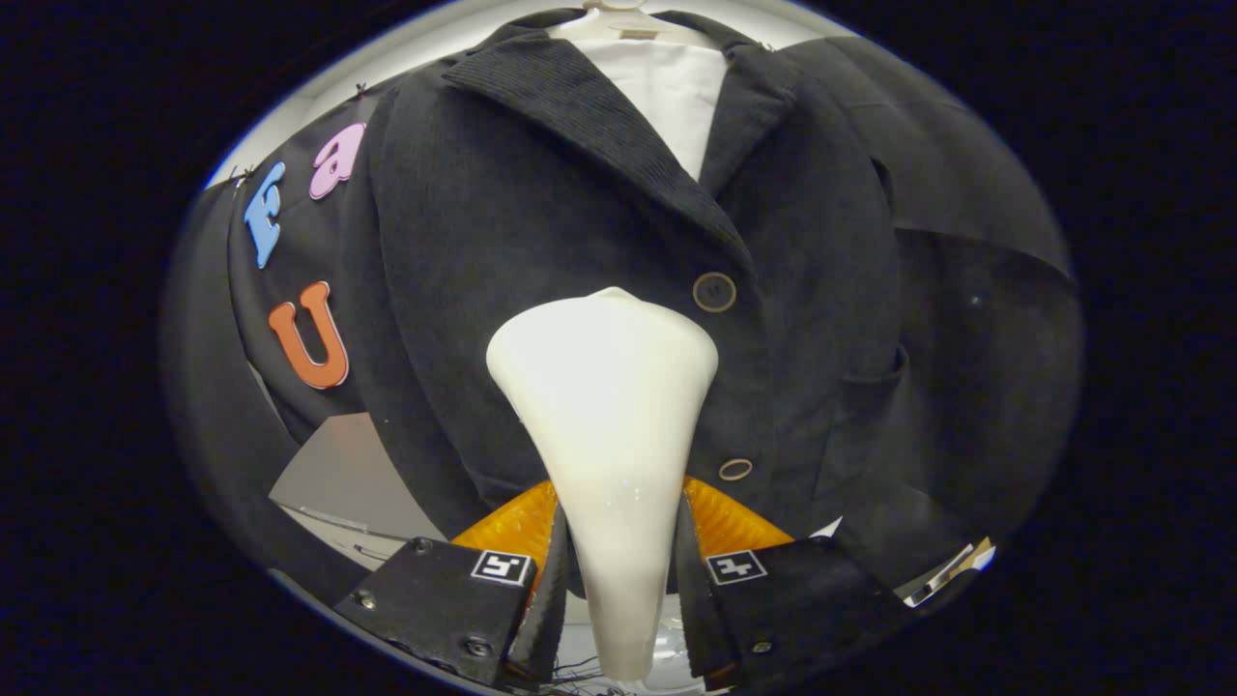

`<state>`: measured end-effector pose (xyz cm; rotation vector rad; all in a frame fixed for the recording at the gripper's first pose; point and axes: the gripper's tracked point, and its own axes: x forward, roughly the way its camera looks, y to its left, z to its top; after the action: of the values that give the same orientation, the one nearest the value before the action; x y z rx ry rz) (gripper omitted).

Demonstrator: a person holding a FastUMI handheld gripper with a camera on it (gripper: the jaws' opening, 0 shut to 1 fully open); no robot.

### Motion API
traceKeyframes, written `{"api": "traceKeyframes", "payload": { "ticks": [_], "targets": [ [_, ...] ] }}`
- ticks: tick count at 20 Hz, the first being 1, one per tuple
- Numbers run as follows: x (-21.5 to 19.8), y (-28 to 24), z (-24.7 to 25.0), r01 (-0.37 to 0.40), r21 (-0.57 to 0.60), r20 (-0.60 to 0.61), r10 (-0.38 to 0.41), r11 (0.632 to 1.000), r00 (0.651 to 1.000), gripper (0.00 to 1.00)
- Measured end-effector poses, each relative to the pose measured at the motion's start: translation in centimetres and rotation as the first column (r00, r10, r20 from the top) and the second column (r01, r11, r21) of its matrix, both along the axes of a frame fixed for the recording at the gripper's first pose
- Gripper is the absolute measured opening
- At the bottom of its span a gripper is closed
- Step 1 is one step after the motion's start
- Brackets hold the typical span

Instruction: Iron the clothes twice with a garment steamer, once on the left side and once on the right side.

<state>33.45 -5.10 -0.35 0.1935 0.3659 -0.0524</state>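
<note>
A dark corduroy jacket (541, 242) hangs on a hanger over a white shirt (672, 87), facing me. A white garment steamer (604, 387) stands upright between my fingers, its narrow handle clamped by both of them and its wide head flaring above. The head rests against the jacket's front, just left of the upper button (714, 291) and the button placket. A second button (734, 470) sits lower, right of the handle. My gripper (618, 570) is shut on the steamer's handle.
A jacket sleeve (976, 319) hangs beyond the right finger. Below the jacket's left hem a grey surface (338, 474) shows. Something orange (512, 527) lies behind the fingers on both sides of the handle.
</note>
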Motion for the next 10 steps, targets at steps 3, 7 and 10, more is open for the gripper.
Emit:
{"api": "traceKeyframes", "payload": {
  "ticks": [3, 7, 10],
  "targets": [
    [-0.2, -0.5, -1.4, 0.002, -0.003, -0.016, -0.002, 1.0, 1.0, 0.53],
    [-0.4, -1.0, -3.2, 0.001, 0.004, -0.029, -0.001, 1.0, 1.0, 0.52],
    [-0.1, -0.6, -4.2, -0.006, 0.0, -0.035, 0.006, 1.0, 0.999, 0.52]
  ]
}}
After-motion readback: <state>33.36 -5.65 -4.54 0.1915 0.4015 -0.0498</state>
